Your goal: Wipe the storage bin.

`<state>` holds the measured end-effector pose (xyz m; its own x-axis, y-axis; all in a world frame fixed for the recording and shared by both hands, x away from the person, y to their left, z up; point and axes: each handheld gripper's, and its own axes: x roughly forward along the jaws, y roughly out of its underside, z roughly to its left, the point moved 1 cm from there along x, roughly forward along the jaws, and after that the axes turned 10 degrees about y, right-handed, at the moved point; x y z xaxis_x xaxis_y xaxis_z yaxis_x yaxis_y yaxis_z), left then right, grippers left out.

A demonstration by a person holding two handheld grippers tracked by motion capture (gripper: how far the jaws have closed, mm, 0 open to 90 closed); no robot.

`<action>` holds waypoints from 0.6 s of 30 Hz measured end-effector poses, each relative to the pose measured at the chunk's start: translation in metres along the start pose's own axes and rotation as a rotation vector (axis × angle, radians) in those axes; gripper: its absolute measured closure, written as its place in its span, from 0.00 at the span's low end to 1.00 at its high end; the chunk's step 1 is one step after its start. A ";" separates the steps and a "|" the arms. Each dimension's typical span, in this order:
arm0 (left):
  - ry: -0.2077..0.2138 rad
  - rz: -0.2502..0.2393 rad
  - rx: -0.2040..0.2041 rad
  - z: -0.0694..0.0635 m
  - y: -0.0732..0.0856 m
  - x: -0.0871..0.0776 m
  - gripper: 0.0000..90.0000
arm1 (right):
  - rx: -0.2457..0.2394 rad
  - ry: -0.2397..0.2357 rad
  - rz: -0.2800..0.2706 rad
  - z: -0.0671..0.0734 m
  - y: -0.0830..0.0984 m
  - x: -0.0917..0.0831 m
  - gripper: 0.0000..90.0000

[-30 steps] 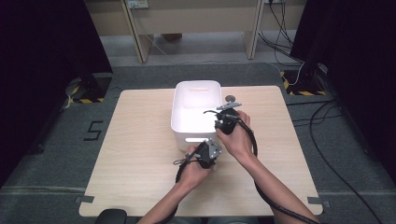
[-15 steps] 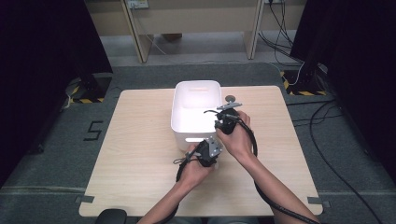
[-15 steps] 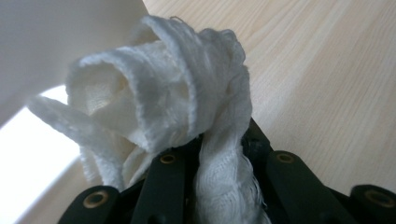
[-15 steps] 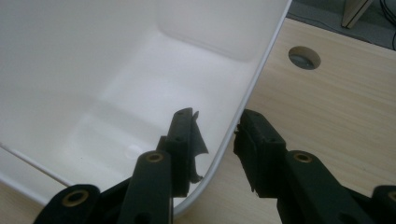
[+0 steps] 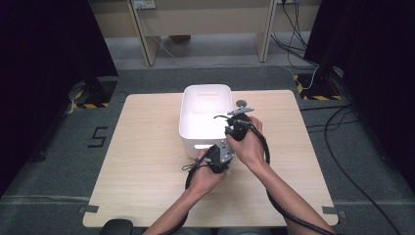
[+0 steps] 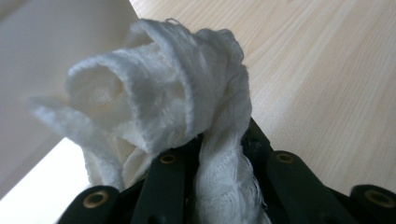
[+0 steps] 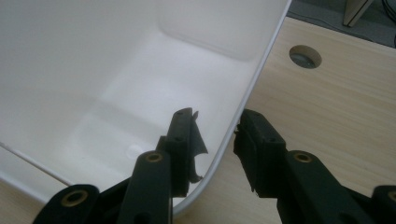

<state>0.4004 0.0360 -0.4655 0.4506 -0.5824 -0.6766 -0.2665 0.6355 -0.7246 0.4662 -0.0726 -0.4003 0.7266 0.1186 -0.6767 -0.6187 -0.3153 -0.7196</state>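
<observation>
A bunched white cloth (image 6: 159,98) sticks up between the black jaws of my left gripper (image 6: 219,140), which is shut on it. In the high view that left gripper (image 5: 218,157) is held just in front of the near wall of a white plastic tub (image 5: 205,95) on the wooden table (image 5: 147,147). My right gripper (image 5: 235,128) is at the tub's near right corner. In the right gripper view its jaws (image 7: 217,128) straddle the tub's rim (image 7: 266,51), one jaw inside and one outside, both touching the wall. No contents show on the tub's floor.
A round cable hole (image 5: 241,103) in the tabletop lies just right of the tub, past the right gripper. Both forearms come in from the table's front edge. Black cables trail from the grippers. Dark curtains stand at both sides of the table.
</observation>
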 end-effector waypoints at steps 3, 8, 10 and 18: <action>-0.003 -0.007 0.001 0.000 -0.002 -0.002 0.83 | 0.002 -0.002 0.001 0.000 0.000 0.000 0.74; -0.005 -0.022 0.006 0.000 -0.006 -0.007 0.83 | 0.000 -0.004 0.002 0.000 0.000 0.000 0.74; -0.009 -0.046 -0.006 -0.001 -0.008 -0.008 0.83 | 0.001 -0.005 0.003 -0.001 0.000 0.000 0.74; -0.012 -0.053 0.005 0.000 -0.013 -0.014 0.83 | 0.008 -0.008 0.011 -0.001 -0.001 0.000 0.73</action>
<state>0.3973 0.0357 -0.4471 0.4745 -0.6088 -0.6358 -0.2381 0.6066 -0.7585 0.4666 -0.0732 -0.3996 0.7174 0.1232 -0.6857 -0.6288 -0.3094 -0.7133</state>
